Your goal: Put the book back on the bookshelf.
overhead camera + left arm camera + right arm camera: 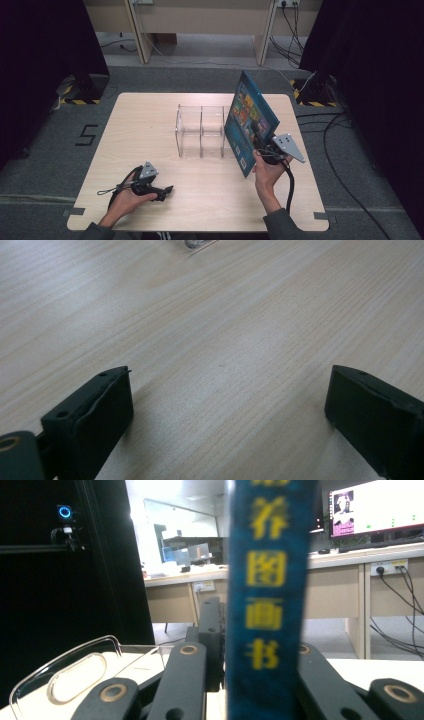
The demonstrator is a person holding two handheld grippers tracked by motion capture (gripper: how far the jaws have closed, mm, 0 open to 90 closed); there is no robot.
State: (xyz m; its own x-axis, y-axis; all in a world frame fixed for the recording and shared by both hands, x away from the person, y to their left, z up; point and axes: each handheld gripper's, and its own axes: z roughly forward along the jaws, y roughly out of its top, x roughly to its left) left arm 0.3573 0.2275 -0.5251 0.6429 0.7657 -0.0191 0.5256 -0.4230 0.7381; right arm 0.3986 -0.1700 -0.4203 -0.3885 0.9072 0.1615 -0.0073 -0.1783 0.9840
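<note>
A blue picture book (250,122) stands tilted on edge above the right part of the wooden table (145,120), just right of a clear plastic rack (200,131). My right gripper (258,139) is shut on the book's lower edge and holds it up. In the right gripper view the blue spine with yellow characters (267,605) rises between the black jaws of the right gripper (257,650). The rack's rounded wall (75,675) lies to its left. My left gripper (167,190) rests on the table at the near left. Its jaws (227,405) are wide open over bare wood.
The rack has upright clear dividers and nothing in its slots. Black curtains flank the table on both sides. Desks, cables and a lit monitor (375,505) stand beyond the far edge. A cable (290,185) trails from the right gripper toward the near edge.
</note>
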